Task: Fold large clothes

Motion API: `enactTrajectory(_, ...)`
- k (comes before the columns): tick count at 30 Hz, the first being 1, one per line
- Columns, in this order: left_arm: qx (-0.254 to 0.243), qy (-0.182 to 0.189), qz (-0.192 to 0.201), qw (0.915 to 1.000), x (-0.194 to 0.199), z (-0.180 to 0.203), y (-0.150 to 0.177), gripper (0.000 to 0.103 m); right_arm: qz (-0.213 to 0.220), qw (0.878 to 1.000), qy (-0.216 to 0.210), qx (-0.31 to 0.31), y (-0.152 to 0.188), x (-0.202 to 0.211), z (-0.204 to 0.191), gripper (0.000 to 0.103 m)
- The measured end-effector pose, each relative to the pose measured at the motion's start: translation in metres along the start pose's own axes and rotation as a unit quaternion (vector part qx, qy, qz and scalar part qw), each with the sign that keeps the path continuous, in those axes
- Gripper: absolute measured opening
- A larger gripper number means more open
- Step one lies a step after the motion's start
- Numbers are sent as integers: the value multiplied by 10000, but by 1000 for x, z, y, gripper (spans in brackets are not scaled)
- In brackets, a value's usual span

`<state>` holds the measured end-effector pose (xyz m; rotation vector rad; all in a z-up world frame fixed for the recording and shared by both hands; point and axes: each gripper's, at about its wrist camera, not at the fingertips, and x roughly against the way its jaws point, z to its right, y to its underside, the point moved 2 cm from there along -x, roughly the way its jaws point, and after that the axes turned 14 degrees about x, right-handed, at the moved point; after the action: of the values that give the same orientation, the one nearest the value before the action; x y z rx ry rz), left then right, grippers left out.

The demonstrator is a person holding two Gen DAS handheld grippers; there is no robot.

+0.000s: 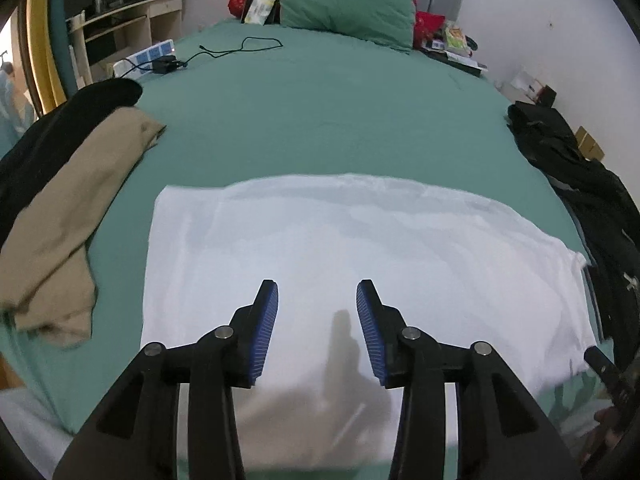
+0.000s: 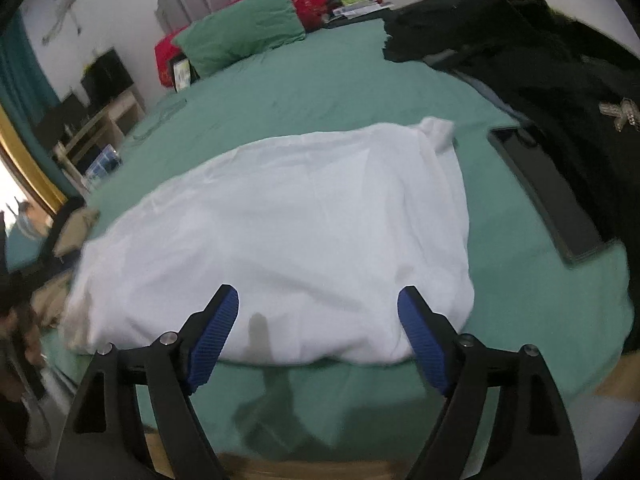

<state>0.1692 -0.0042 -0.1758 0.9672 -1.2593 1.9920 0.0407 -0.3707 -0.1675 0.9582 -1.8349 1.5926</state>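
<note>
Both grippers, left (image 1: 317,292) and right (image 2: 318,298), hang released above the white garment (image 1: 340,248) (folded flat) on the green bed (image 1: 320,120).

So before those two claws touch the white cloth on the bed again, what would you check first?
1. Left gripper free of cloth: ok, jaws apart, nothing between them.
2. Right gripper free of cloth: ok, jaws wide, empty.
3. White garment lying flat on the green bedsheet: ok mostly, though one corner is bunched up.
4. Room around the garment: ok; tan clothing and dark clothes lie off to the sides.
5. Dark flat slab beside the garment: ok, apart from it.
6. Fold edges lined up: cannot tell.
</note>
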Motion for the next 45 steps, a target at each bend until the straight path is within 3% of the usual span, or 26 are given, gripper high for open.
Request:
enactTrajectory(6,20,117,-100,9999,7,-5,28,43,-10,9978,-503,-429,19,3,-6,83)
enactTrajectory(15,32,321,-262,9991,-1,7,46,43,-278,9932,-976,-571,20,-17,-18,84)
enactTrajectory(18,-75,303,-156,9994,-2,14,46,43,-322,9928,-1028,-523,19,-23,-22,90)
enactTrajectory(22,-61,281,-146,9995,-8,17,44,44,-392,9947,-824,-469,7,-36,-19,91)
enactTrajectory(29,25,291,114,9995,-6,20,30,44,-14,9878,-1038,-1165,-20,-59,-3,93)
enactTrajectory(34,-230,648,448,9966,7,41,22,44,315,9875,-981,-1191,-36,-78,-5,93)
enactTrajectory(38,-377,686,148,9968,-15,57,23,44,407,9933,-635,-878,-47,-92,-12,96)
enactTrajectory(42,-211,481,-390,9979,-57,48,31,44,426,9928,-745,-839,-53,-94,-18,97)
enactTrajectory(44,-312,543,-333,9975,-64,50,37,44,422,9919,-899,-789,-53,-95,-14,89)
enactTrajectory(45,-509,424,-214,9976,-64,55,41,44,395,9915,-1002,-730,-54,-96,-17,71)
